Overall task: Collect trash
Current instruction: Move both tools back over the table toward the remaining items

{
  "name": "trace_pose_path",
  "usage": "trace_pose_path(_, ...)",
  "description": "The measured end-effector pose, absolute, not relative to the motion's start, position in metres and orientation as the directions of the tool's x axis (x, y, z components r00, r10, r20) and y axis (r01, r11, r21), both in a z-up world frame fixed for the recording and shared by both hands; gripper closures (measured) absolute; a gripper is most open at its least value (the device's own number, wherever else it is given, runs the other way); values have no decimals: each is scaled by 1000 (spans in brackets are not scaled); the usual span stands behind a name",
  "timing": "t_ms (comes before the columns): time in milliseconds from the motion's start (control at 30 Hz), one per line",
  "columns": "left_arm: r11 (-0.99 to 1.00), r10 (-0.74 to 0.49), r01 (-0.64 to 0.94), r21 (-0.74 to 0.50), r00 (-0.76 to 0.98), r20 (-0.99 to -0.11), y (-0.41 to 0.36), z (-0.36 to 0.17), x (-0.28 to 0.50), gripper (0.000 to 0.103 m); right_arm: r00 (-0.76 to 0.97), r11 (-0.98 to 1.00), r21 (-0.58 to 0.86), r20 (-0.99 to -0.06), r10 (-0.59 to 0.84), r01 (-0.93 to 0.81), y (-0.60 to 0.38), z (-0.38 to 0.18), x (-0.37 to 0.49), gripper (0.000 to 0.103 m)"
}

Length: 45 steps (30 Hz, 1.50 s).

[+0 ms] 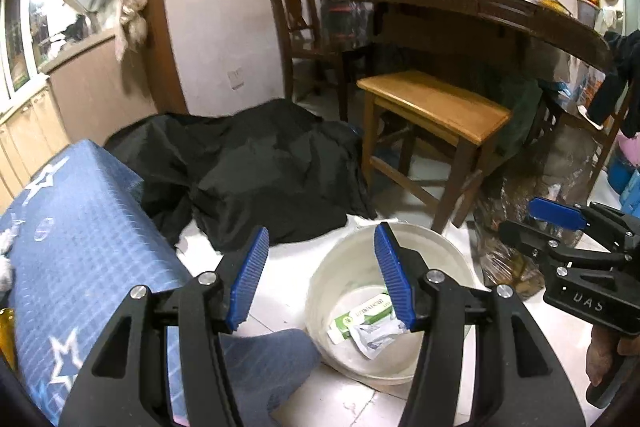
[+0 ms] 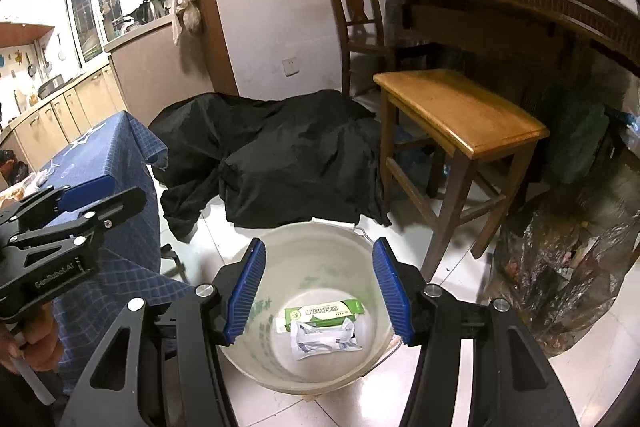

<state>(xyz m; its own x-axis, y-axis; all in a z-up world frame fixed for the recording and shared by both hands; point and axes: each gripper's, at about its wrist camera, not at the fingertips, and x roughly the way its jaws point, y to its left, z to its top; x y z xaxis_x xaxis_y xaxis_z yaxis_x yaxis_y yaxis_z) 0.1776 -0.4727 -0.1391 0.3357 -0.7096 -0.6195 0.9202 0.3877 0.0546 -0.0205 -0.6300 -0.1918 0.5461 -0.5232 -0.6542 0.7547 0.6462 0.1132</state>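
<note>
left gripper (image 1: 318, 277): we see its jaws spread, nothing between the blue pads, hanging above the floor just left of the bucket.
right gripper (image 2: 318, 291): jaws spread too, empty, poised right over the bucket mouth.
bucket (image 2: 316, 239): white, on the tiled floor, upright, between the blue cloth and the stool.
trash: a green box (image 2: 324, 311) and a crumpled wrapper (image 2: 324, 341) lie at the bucket bottom, touching, wrapper partly over the box.
handling: we judge the box light and stiff, best pinched across its narrow sides; the wrapper light, soft and slick, better nipped at a raised fold.
blue cloth (image 1: 76, 211): left of the bucket, draped over a surface.
stool (image 2: 460, 111): wooden, behind and to the right of the bucket.
right view only: kitchen counter, a full plastic bag (image 2: 560, 267) by the stool, the whole bucket floor.
left view only: white bits on the cloth's left edge; its right pad hides part of the box.
</note>
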Motion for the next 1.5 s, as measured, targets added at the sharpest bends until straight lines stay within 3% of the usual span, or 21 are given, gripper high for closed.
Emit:
trace_pose_path(267,516,-711,850,109,495,-500,-397,-104,186,45,592,687,66,-571,-569,724,-579,-153,8,46)
trace_pose_path(667,714,-598,689,122,691,-406,-298,-68,216,44,715,805,49,-493,-496,592,-493,-102,69,46)
trace_pose_path(767,752,-562,647,130,731,-386,-276,-65,222,40,739,832,41,-486,-467,553,-475,-94,85,46)
trace_pose_path(1167,885,-371,449,125,841,-394,-185,-68,270,39,829,933,37,-472,-300,359,-395,-77,178,46)
trace_pose_path(1400,958,-196,262,113,893,-405,-108,-74,302,36,852,975,39,-494,-171,218,-354,-87,241,46)
trace_pose_path(1500,973,-139,202,110,898,-417,-81,-77,315,32,851,988,49,-515,-102,148,-334,-93,267,39)
